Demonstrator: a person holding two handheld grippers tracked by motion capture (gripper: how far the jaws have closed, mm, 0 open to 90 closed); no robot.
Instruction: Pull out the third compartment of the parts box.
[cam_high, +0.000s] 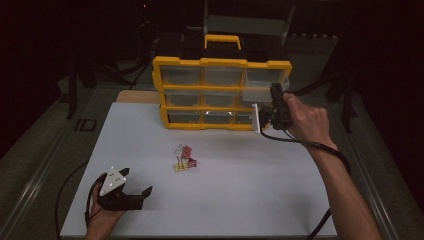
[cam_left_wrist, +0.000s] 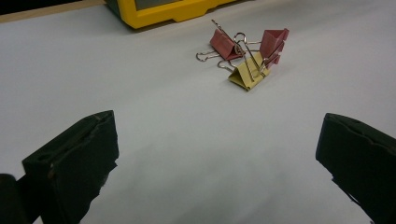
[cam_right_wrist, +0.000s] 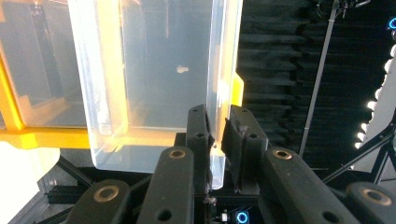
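A yellow organiser (cam_high: 200, 62) with clear drawers stands upright at the back of the white table (cam_high: 240, 200). My right gripper (cam_high: 265, 111) is at its right side, shut on the edge of a clear drawer (cam_high: 257, 94) that sticks out of the right column. In the right gripper view the two black jaws pinch the drawer's thin clear wall (cam_right_wrist: 140, 70), and my right gripper (cam_right_wrist: 218, 123) points along it. My left gripper (cam_high: 136, 181) rests open near the table's front left with nothing in it. Its jaws face three binder clips: two red (cam_left_wrist: 223, 44) (cam_left_wrist: 274, 42) and one yellow (cam_left_wrist: 245, 74).
The binder clips (cam_high: 185, 159) lie in a small cluster at mid-table, between the two hands. A black case with a yellow handle (cam_high: 222, 40) sits behind the organiser. Cables trail from both grippers off the front edge. Dark floor surrounds the table.
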